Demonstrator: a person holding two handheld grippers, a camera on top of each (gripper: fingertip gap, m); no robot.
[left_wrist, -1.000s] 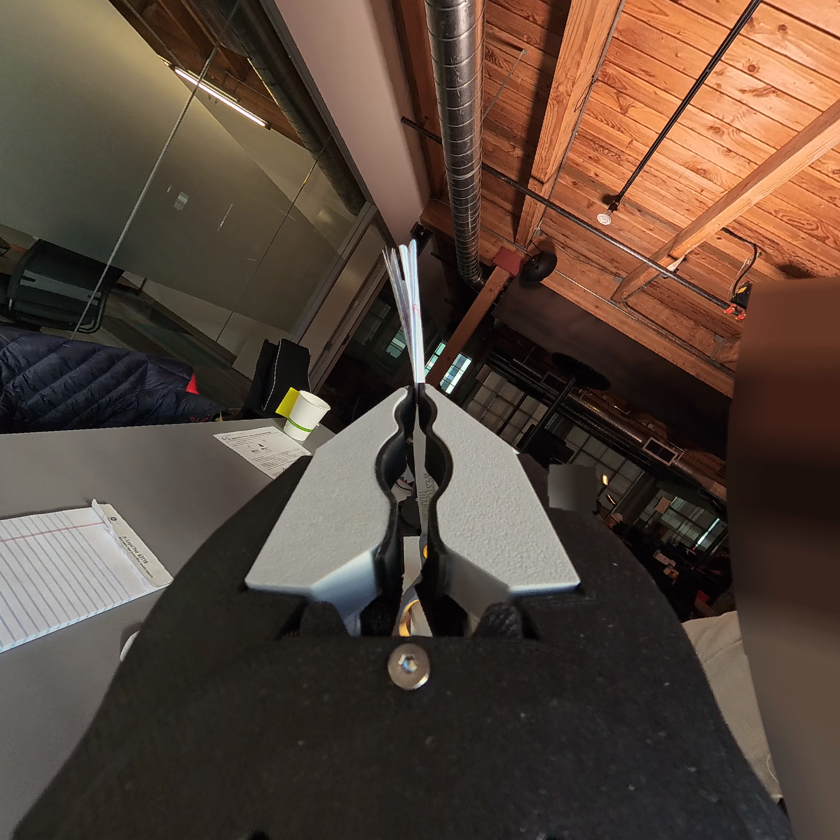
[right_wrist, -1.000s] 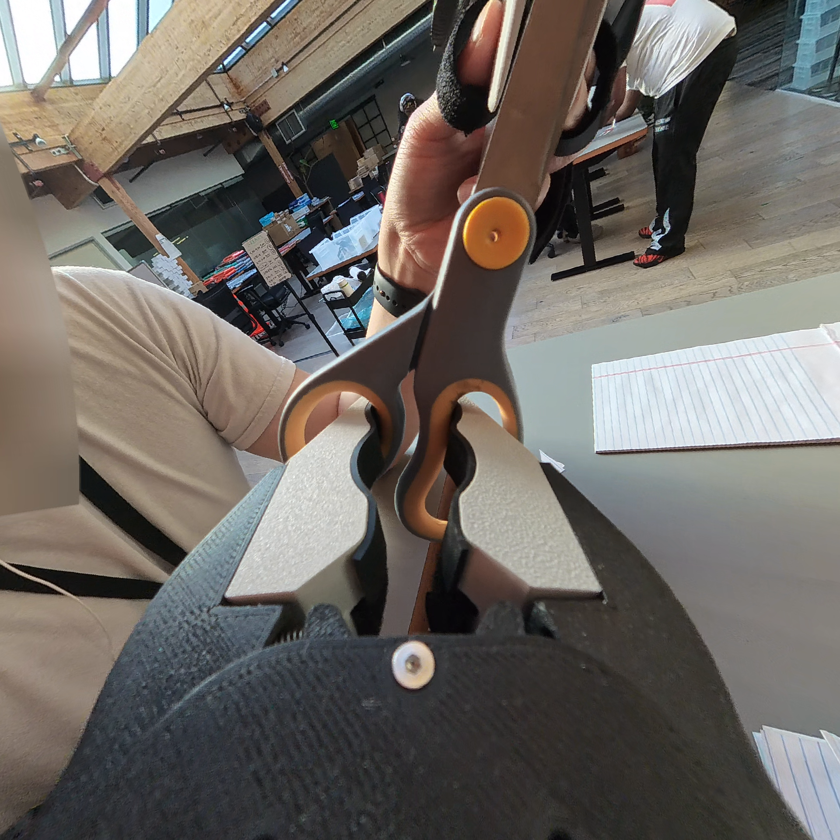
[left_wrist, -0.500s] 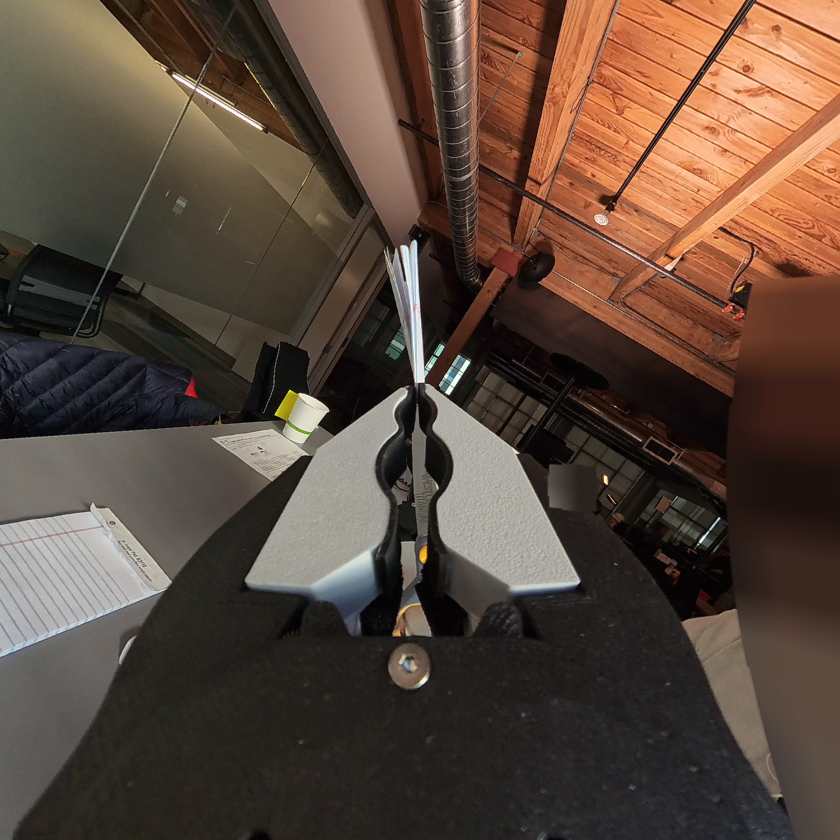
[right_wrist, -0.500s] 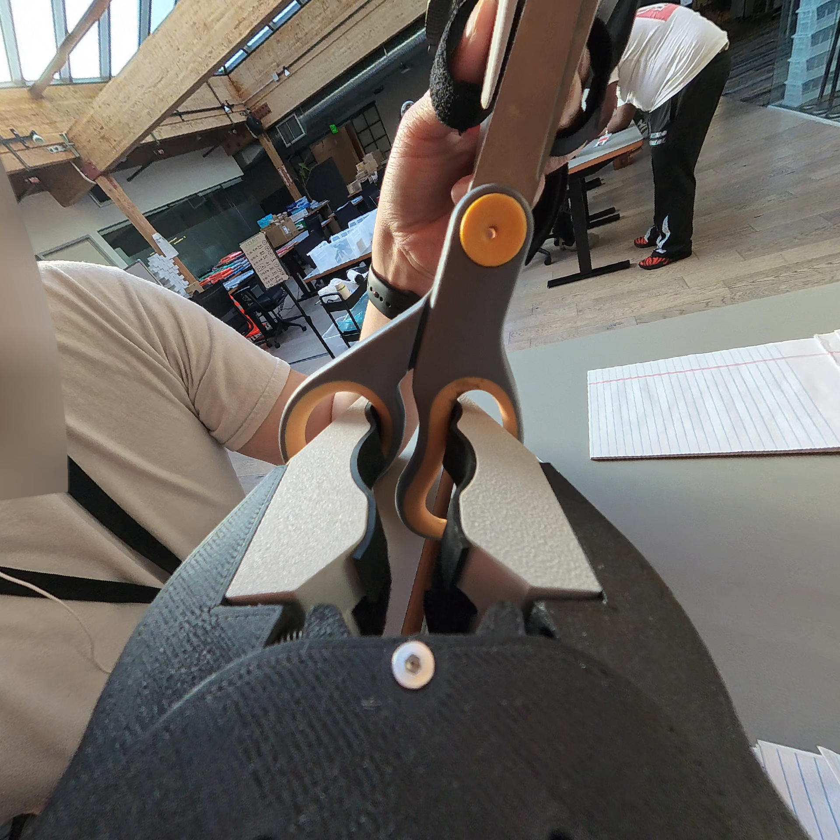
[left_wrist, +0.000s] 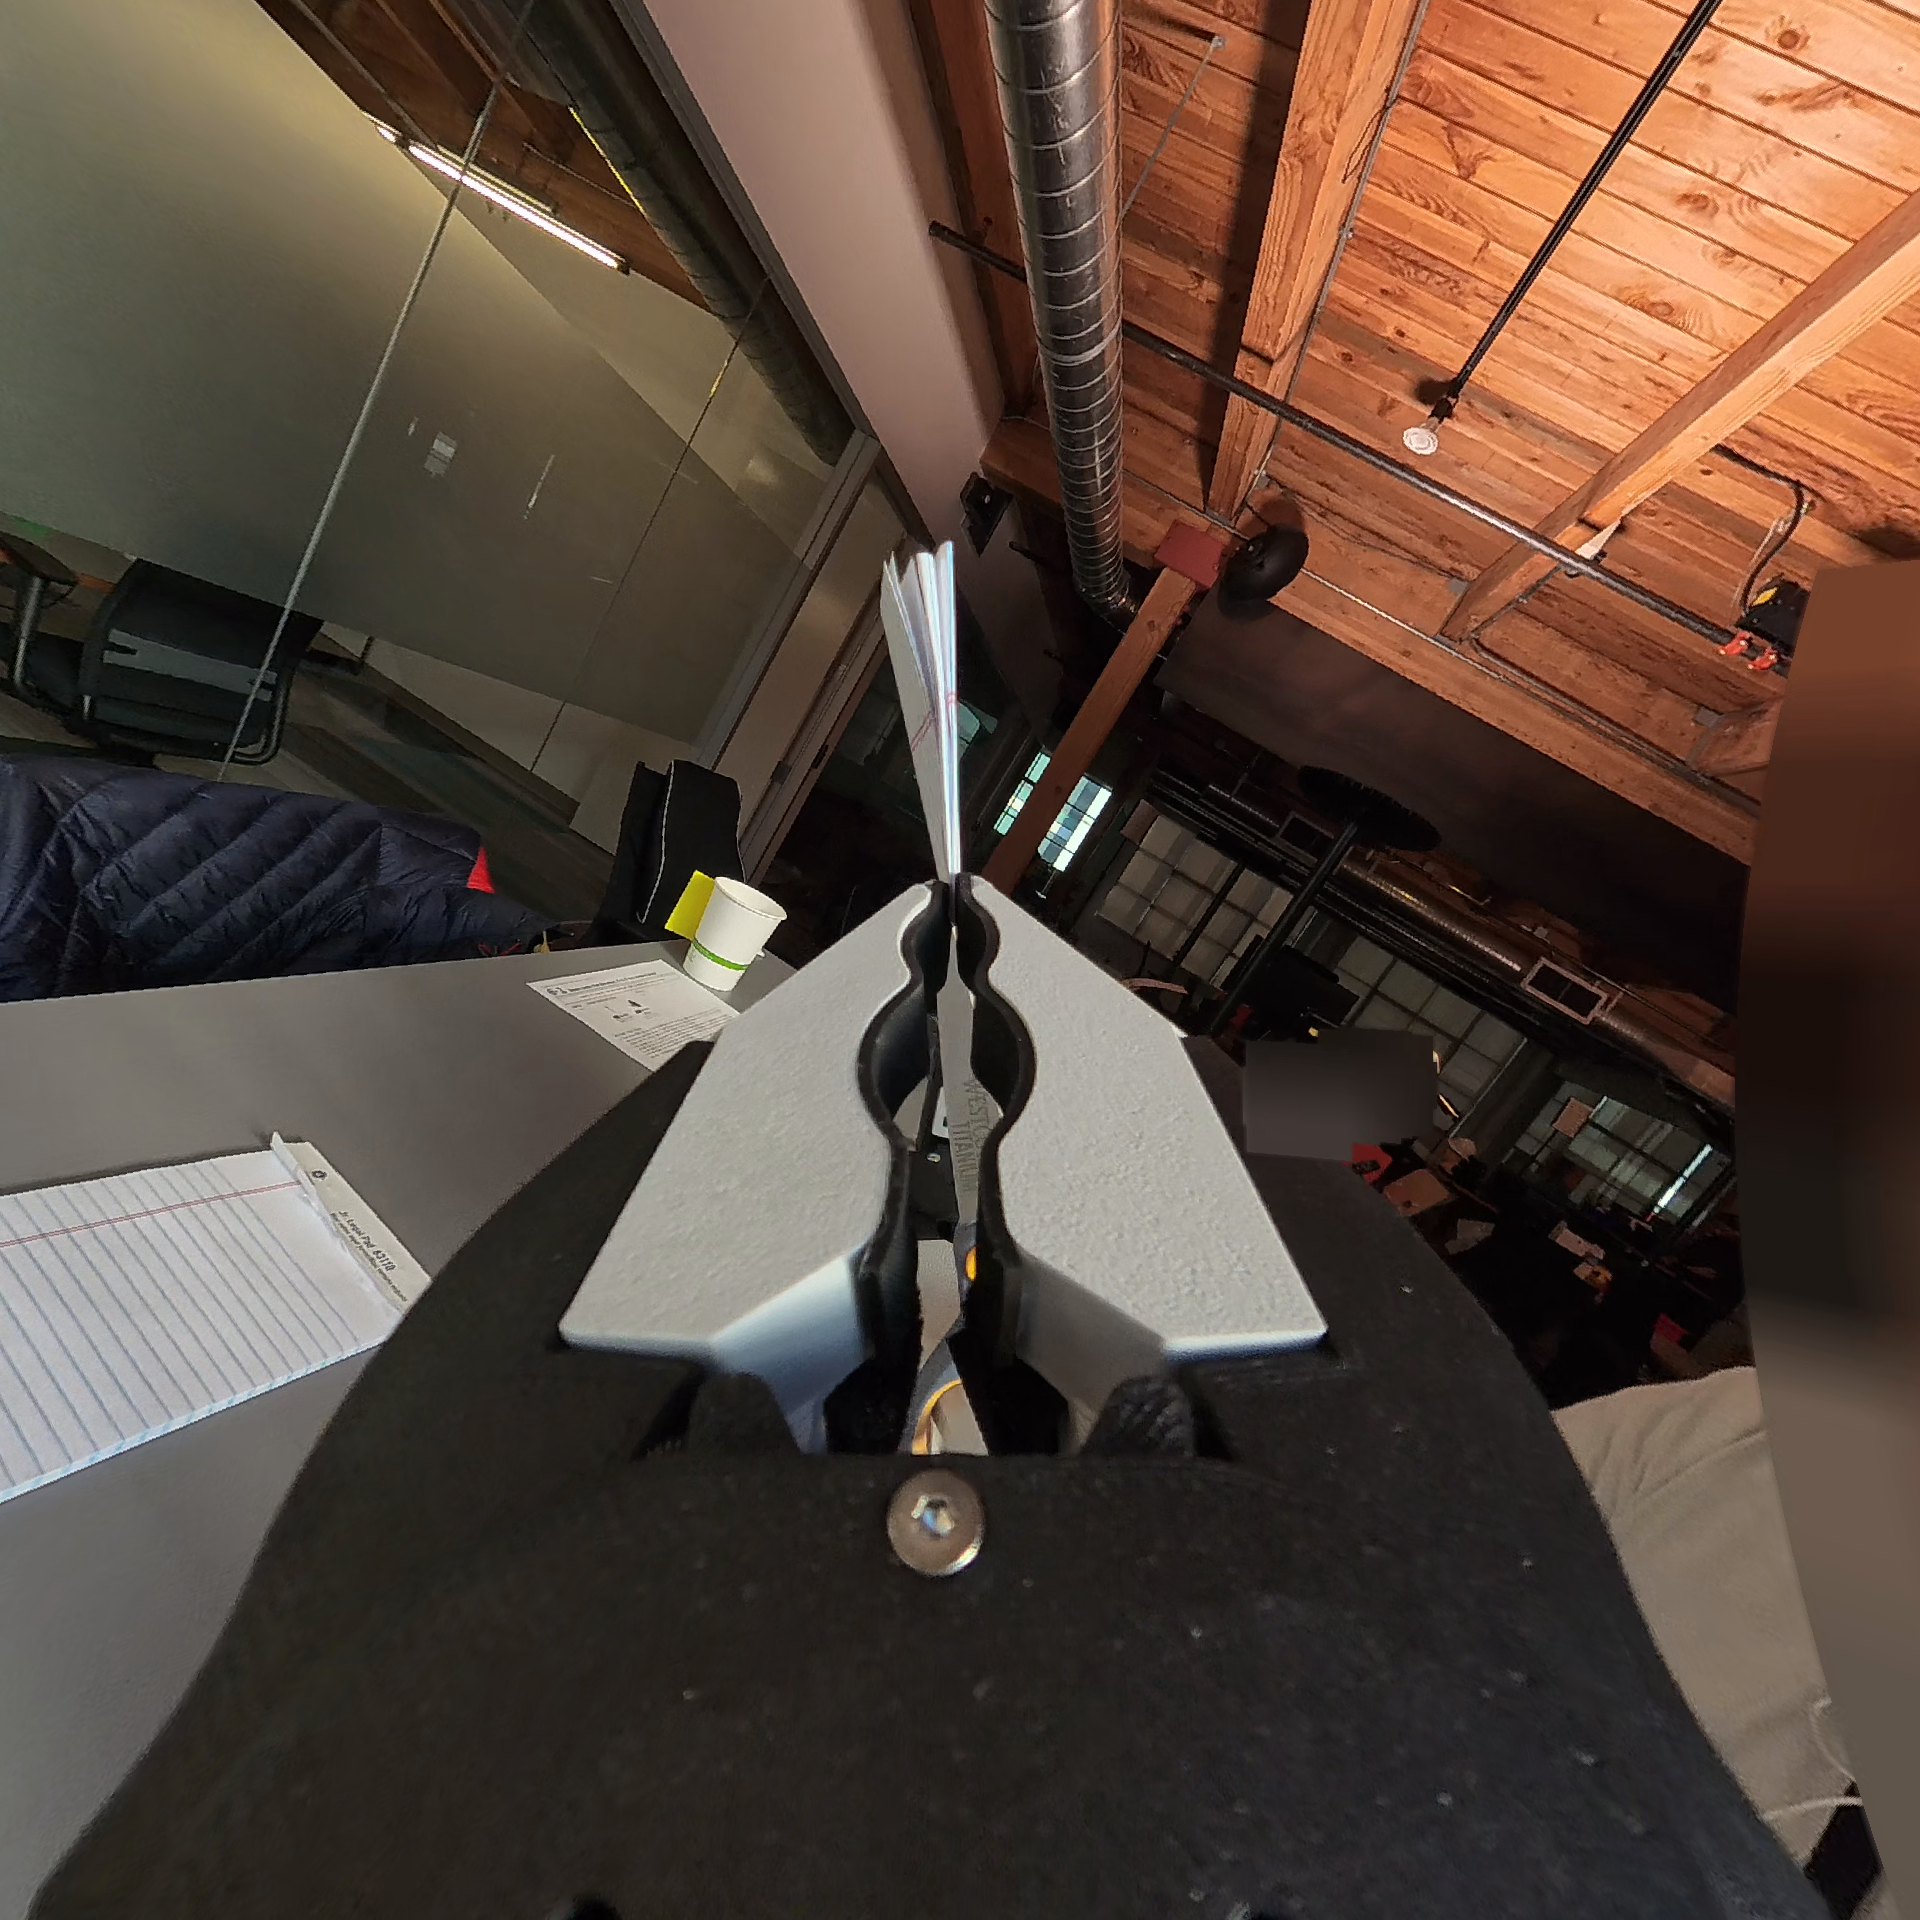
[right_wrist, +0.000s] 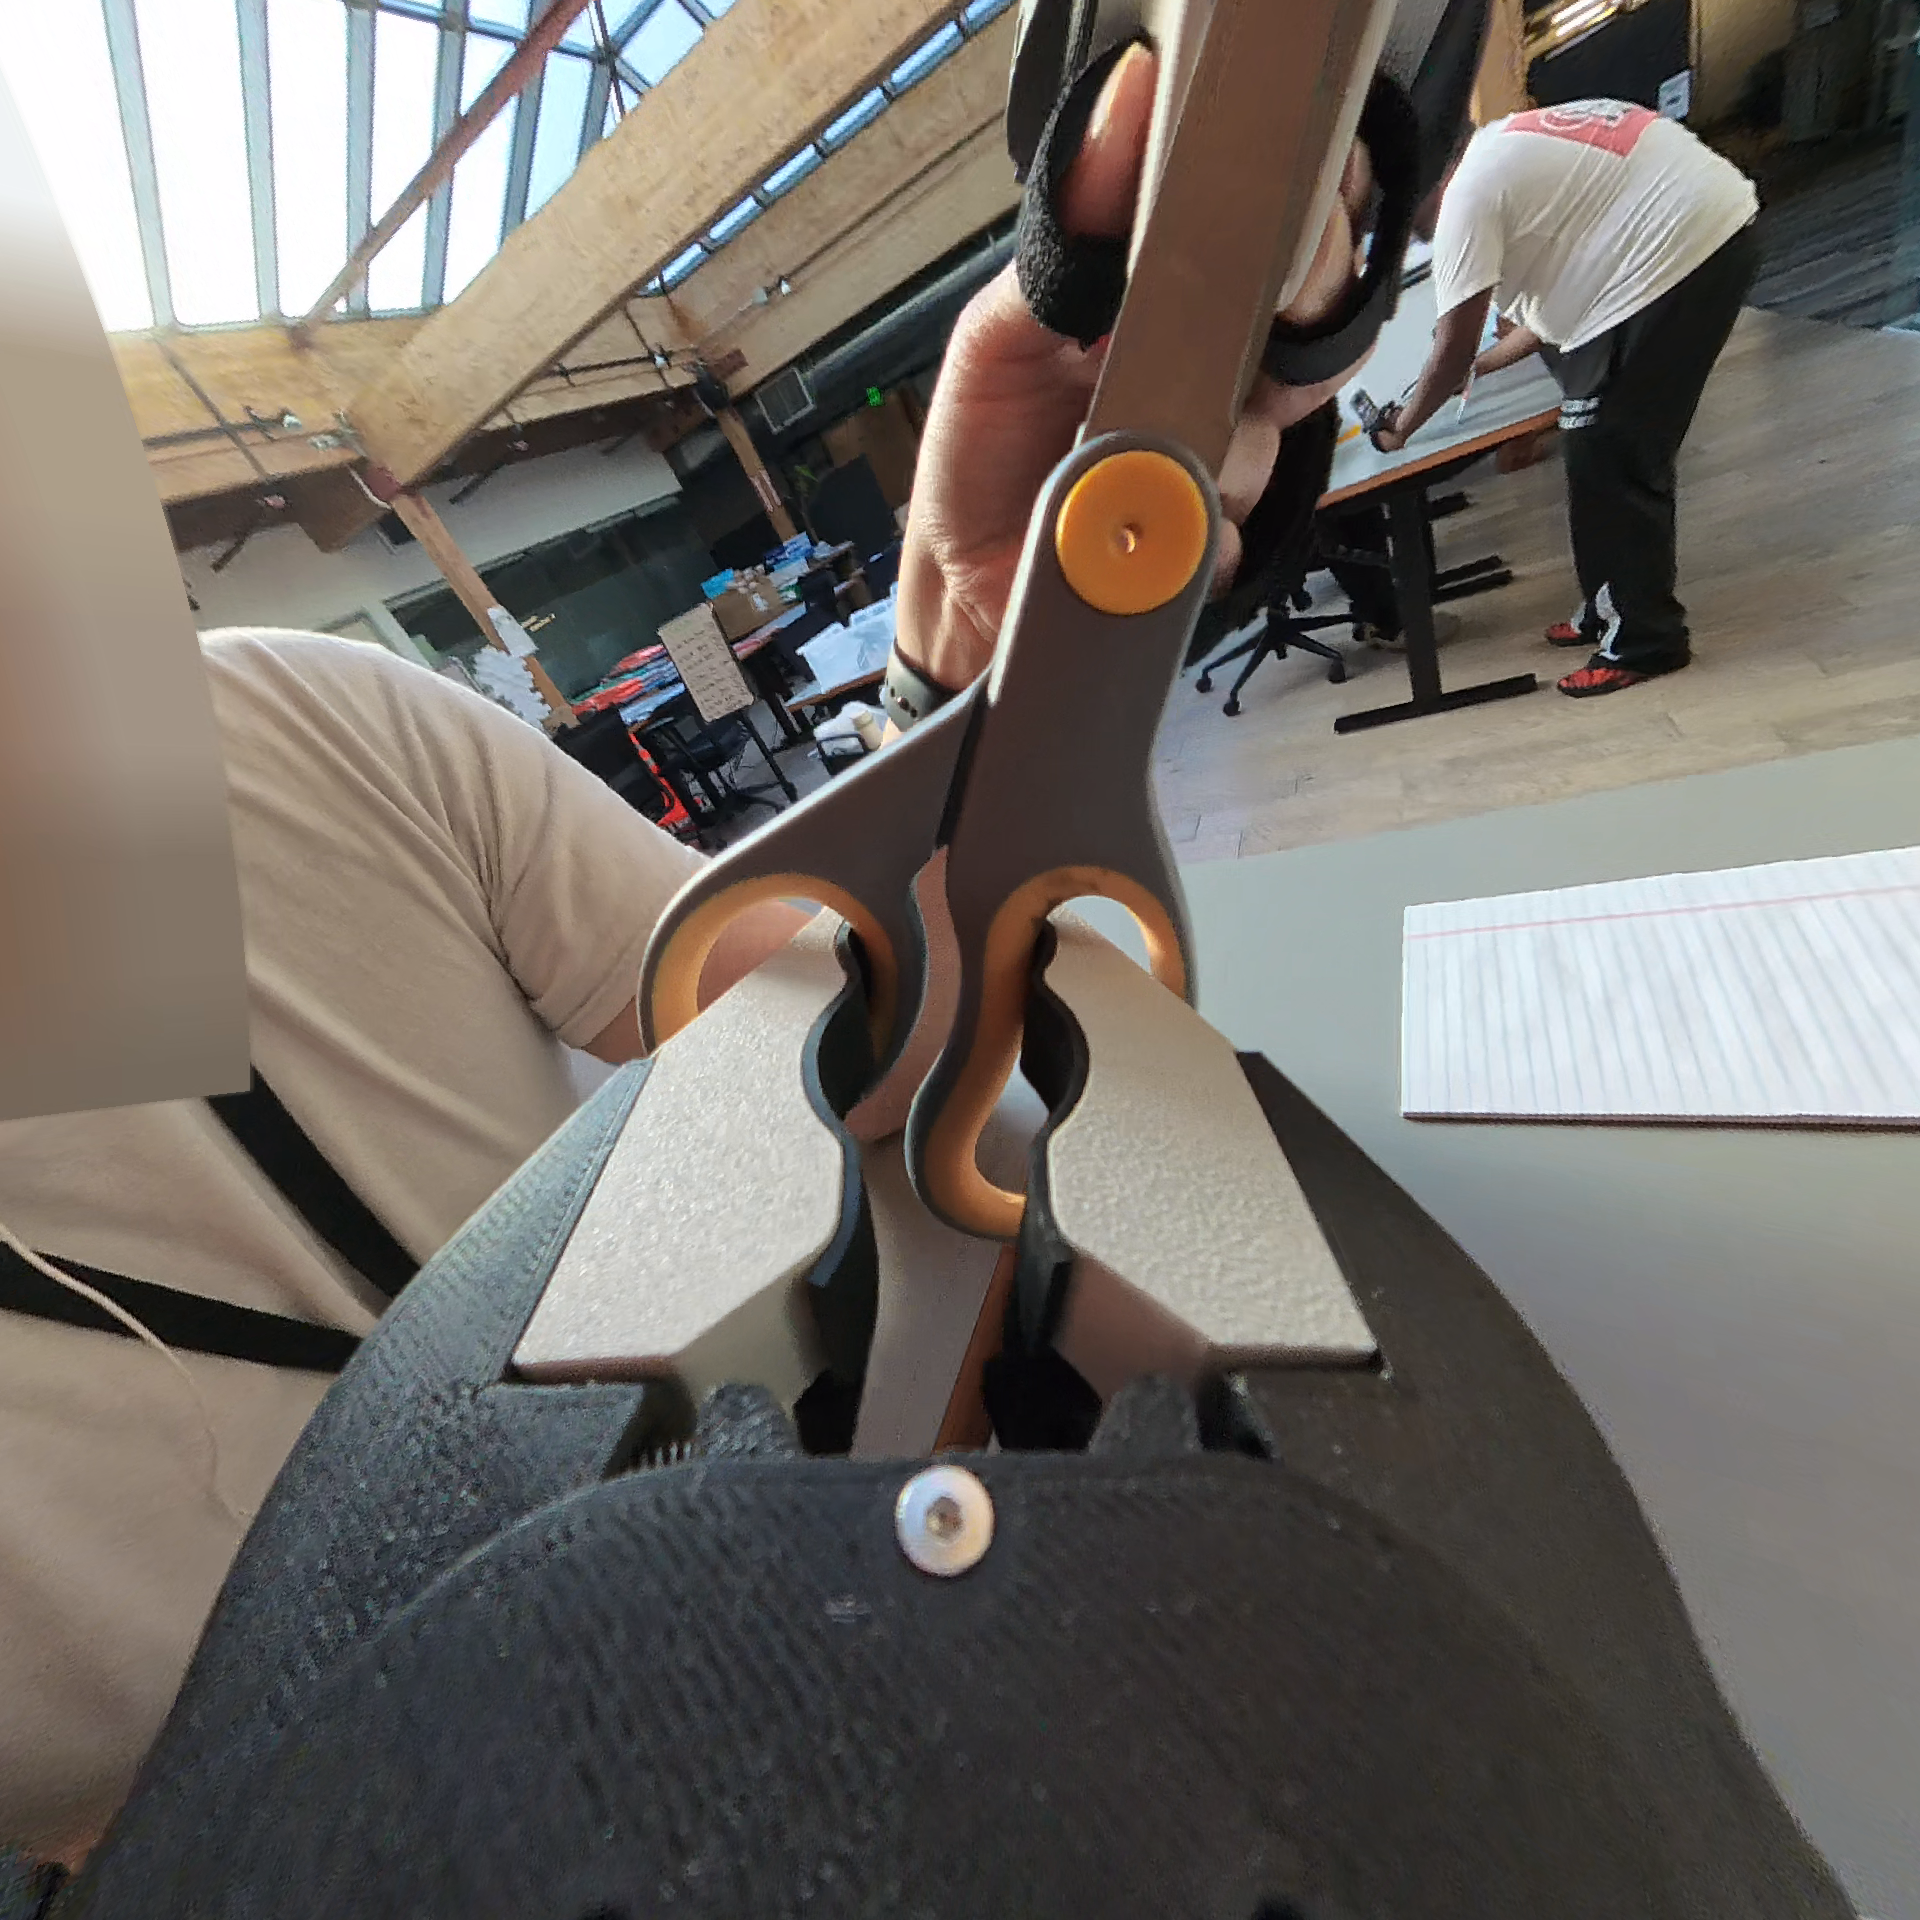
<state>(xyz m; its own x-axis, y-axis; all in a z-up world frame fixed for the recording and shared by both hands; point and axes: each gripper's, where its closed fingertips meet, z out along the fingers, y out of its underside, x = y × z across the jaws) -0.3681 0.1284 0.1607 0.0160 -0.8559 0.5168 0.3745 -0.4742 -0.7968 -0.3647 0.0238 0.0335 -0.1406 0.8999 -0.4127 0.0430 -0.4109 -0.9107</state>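
Above the grey surface (right_wrist: 1662, 1351), we keep both grippers clamped: right gripper (right_wrist: 951, 997) gripping scissors (right_wrist: 1081, 748) handles, left gripper (left_wrist: 953, 904) apparently pinching folded paper (left_wrist: 932, 707) and blades.

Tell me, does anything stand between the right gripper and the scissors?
Nothing visible does. The right gripper is closed on the scissors at their orange-lined handles; the blades point up past a hand. The left gripper pinches folded paper sheets at its tips.
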